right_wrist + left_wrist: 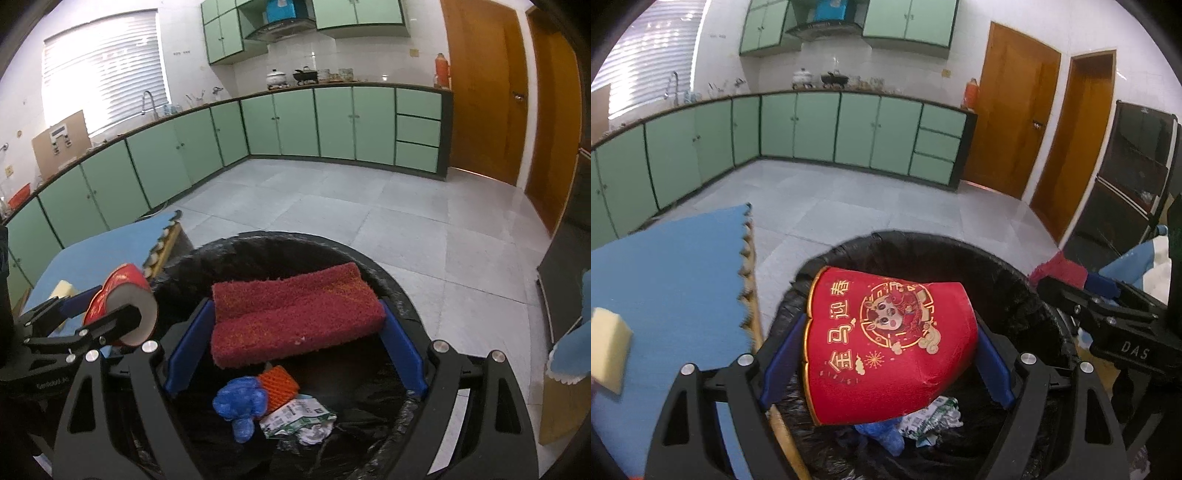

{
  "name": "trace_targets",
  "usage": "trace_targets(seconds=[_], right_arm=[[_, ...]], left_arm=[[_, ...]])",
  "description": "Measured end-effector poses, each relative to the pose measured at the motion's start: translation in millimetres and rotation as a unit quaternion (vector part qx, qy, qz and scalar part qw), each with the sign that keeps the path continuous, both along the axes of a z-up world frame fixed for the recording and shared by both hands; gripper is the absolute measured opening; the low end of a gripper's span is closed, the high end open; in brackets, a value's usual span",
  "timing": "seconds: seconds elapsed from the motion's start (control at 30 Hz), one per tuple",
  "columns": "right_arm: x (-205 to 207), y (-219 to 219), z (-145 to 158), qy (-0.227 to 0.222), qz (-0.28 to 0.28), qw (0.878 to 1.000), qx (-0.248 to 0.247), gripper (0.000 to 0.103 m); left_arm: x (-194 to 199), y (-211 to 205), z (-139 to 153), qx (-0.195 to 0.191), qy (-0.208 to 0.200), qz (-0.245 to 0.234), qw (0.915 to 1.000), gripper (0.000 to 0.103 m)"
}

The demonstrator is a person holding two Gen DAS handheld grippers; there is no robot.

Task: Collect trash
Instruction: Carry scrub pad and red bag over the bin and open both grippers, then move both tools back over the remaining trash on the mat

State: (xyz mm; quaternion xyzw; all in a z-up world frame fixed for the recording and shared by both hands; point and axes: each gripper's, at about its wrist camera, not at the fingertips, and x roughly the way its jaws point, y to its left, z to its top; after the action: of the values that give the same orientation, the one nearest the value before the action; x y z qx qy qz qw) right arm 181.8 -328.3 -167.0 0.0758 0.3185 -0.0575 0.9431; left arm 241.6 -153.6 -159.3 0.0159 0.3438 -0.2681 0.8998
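Note:
A crushed red paper cup (886,343) with gold print sits between the blue pads of my left gripper (890,332), which is shut on it above the bin (923,242) lined with a black bag. My right gripper (295,310) is shut on a red fuzzy scouring pad (295,321), also over the bin (295,240). Inside the bin lie a blue crumpled bag (240,402), an orange mesh piece (279,384) and a crumpled wrapper (299,417). In the right wrist view the cup (125,306) shows at the left, at the bin's rim.
A blue foam mat (665,277) covers a table left of the bin, with a yellow sponge (609,350) on it. Green cabinets (295,122) line the far walls. Wooden doors (1012,110) stand at the right. Grey floor tiles (351,206) lie beyond the bin.

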Motion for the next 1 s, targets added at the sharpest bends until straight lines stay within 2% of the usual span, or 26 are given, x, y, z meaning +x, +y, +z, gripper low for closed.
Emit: trace_targets(seconds=[0.2,0.43,0.6,0.8,1.0], right_arm=[[0.1,-10.1,-5.3,0.004,-0.016,1.000,-0.004,0.094],[-3.2,-9.8,-1.9,0.000,-0.021,1.000,0.004,0.094],[-6.4,1.8,6.7,-0.006,-0.012,1.000,0.009,0.094],[-8.7,32.6,18.7,-0.019,0.016,1.000,0.018,0.094],[-4.4,86.3,27.0,-0.023,0.065,0.997,0.018,0.094]], left_arm=[[3.6,0.4,-4.9,-0.009,0.018,-0.006,0.9998,0.085],[-2.1,7.8,3.7,-0.016,0.008,-0.005,0.9998,0.085],[-6.6,27.5,15.0,-0.018,-0.004,0.015,0.9997,0.085],[-22.3,73.1,29.6,-0.003,-0.032,0.060,0.9977,0.085],[-45.4,143.3,38.0,0.019,-0.046,0.132,0.9900,0.085]])
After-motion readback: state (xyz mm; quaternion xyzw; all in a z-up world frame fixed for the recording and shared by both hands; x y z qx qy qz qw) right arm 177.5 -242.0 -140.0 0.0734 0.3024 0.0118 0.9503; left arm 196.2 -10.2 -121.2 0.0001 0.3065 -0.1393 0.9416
